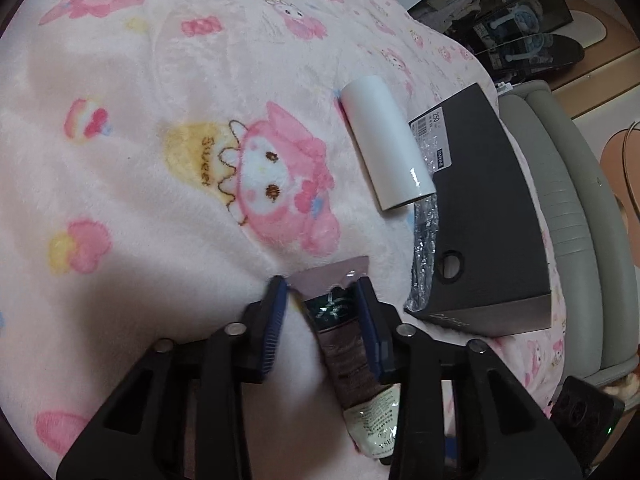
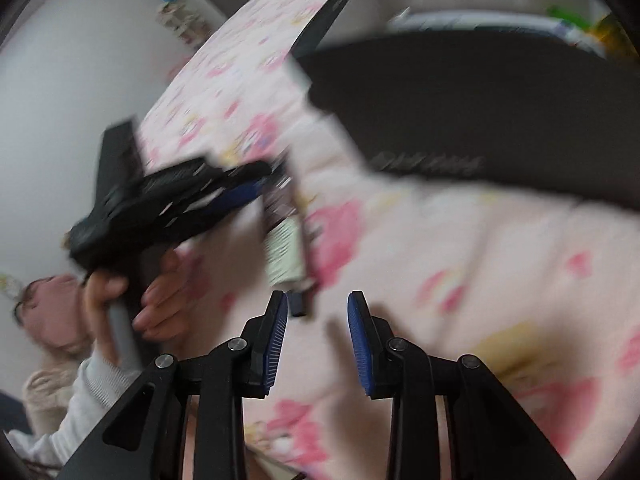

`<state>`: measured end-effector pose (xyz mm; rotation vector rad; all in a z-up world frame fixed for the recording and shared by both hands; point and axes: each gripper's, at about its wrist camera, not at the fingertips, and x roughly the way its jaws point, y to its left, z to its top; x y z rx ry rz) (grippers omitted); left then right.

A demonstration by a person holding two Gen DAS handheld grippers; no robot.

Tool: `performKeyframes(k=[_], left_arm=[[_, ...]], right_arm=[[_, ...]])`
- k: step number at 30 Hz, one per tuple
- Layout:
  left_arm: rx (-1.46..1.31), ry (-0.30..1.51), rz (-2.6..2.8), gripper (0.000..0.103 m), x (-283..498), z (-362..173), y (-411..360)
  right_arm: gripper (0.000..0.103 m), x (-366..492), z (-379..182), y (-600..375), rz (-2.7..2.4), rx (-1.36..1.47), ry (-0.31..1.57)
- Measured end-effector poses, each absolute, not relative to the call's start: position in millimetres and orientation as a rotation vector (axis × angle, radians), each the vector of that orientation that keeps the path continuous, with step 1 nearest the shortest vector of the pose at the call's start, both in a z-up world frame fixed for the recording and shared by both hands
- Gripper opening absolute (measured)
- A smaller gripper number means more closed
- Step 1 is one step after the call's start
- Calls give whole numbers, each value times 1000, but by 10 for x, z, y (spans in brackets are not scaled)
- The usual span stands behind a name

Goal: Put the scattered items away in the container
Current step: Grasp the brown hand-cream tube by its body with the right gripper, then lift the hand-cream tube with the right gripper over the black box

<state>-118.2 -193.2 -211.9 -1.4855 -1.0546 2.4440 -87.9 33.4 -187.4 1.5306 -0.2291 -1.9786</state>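
Your left tongs [image 1: 322, 292] grip a dark cosmetic tube [image 1: 352, 356] above the pink blanket [image 1: 160, 200]; the black box [image 1: 492, 208] lies ahead to their right, a white roll [image 1: 386, 148] beside it. Your right tongs [image 2: 317, 308] hang open and empty

The box [image 1: 492, 200] rests on the bed [image 1: 140, 160] near its edge — the roll [image 1: 386, 146] lies just left of it, the tube [image 1: 348, 344] before its near corner, between the left gripper's [image 1: 322, 300] fingers.
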Motion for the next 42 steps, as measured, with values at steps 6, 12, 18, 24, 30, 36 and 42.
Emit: performKeyframes(k=[6,12,18,24,30,36,42], left_arm=[[-1494,-949,2480,17,-1000,-1953,-1842],[-1435,-906,2581,42,-1029,-1866,-1964],[-1489,-961,2499,46,-1317,-2150,-2023],[-1559,-829,2460,30,-1217,-2039,-1827],[-1615,-894,2328,29,-920,-2026,-1883],[-1536,-978,2369,40,-895,-2037,-1994],[-1610,-885,2379,39,-1035,-2170,-1877]], right_arm=[[23,-861,-2110,69,-1961,1578,-180],[15,-904,-1934,183,-2135,1532,-95],[15,-977,-1865,333,-2249,1510,-60],[16,-979,-1989,229,-2111,1573,-107],[17,-1027,-1947,427,-2216,1571,-138],[18,-1162,-1896,497,-2249,1542,-273],[20,-1140,-2034,584,-2168,1604,-353]])
